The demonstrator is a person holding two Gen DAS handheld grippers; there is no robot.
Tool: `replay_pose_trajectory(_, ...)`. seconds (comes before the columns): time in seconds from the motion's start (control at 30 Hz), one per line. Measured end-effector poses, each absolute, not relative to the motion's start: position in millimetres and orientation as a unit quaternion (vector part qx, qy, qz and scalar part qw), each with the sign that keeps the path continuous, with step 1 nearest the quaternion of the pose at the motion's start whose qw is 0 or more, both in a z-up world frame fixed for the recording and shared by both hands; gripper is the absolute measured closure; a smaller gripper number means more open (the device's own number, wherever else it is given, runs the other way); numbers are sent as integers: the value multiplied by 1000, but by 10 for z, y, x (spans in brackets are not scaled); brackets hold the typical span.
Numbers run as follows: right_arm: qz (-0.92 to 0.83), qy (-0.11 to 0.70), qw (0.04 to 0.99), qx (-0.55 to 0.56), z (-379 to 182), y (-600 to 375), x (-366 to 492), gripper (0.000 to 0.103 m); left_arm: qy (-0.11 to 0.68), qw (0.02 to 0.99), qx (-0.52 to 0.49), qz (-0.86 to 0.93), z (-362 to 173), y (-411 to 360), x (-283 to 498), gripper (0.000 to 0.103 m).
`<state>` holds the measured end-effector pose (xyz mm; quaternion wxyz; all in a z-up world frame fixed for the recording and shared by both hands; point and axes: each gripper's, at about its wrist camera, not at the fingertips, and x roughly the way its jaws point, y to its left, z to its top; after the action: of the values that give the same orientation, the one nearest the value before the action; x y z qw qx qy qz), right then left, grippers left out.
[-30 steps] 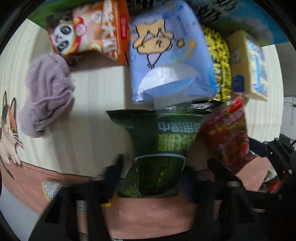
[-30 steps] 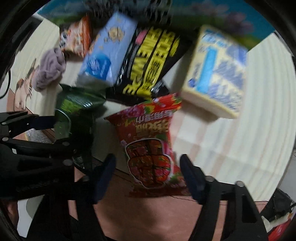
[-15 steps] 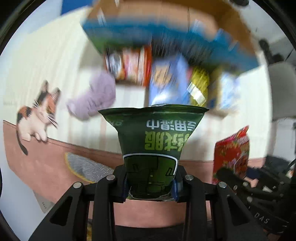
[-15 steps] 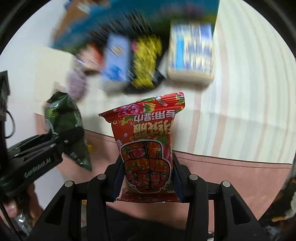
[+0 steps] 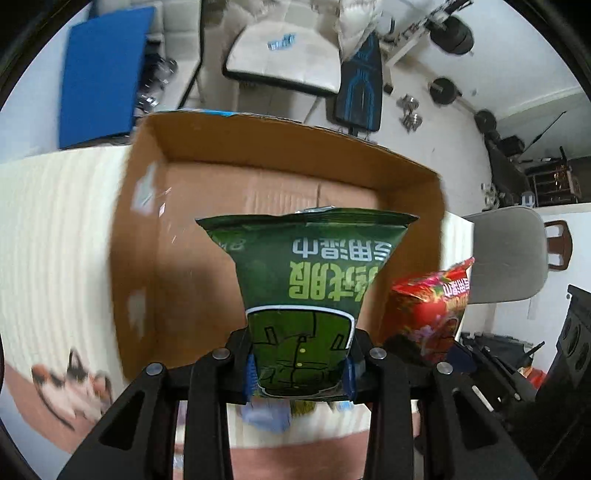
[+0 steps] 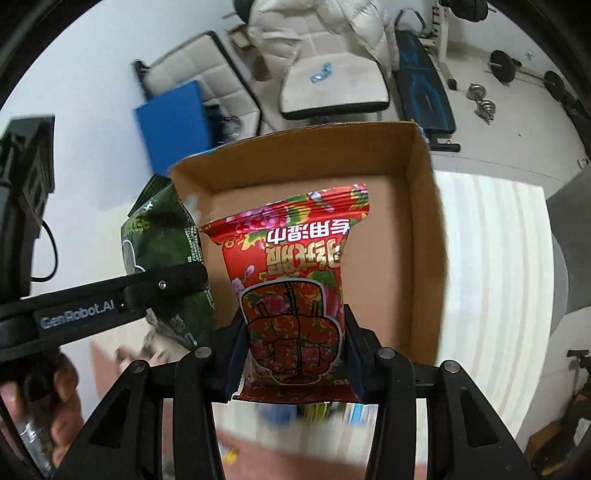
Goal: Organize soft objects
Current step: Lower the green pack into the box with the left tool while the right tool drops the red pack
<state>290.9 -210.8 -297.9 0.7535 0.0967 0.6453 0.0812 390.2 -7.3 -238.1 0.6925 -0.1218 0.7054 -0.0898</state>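
Two snack bags held over an open box.
The green bag is clamped at its lower end by the left gripper, the red bag likewise by the right gripper; both are raised ahead of the cardboard box, evidently for release inside.

1. A room in a home, used as a gym: a weight bench, dumbbells and a barbell lie on the pale floor.
2. A padded chair carries a puffy white jacket.
3. A cat-print mat covers the table.
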Motion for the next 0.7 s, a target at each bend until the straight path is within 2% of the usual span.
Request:
replay_pose_trajectory(0.3,31,674,734,80,-3598,-2016,3600,55,750,641,-117,-111,-3221,-341,4500,71)
replay_pose_trajectory(0.6,1,680,730,65,-3962,-2087,4074,55,760,631,-89,-126,-3389,-600,4768,70)
replay_pose_trajectory(0.63,-1,680,731,65,-3979,-2076,4098,55,761,632,-84,-123,-3372,-621,4768,69)
replay_pose_trajectory(0.7,2,680,730,68,-3980,-2072,4116,53,760,633,-82,-122,-3328,-628,4771,56)
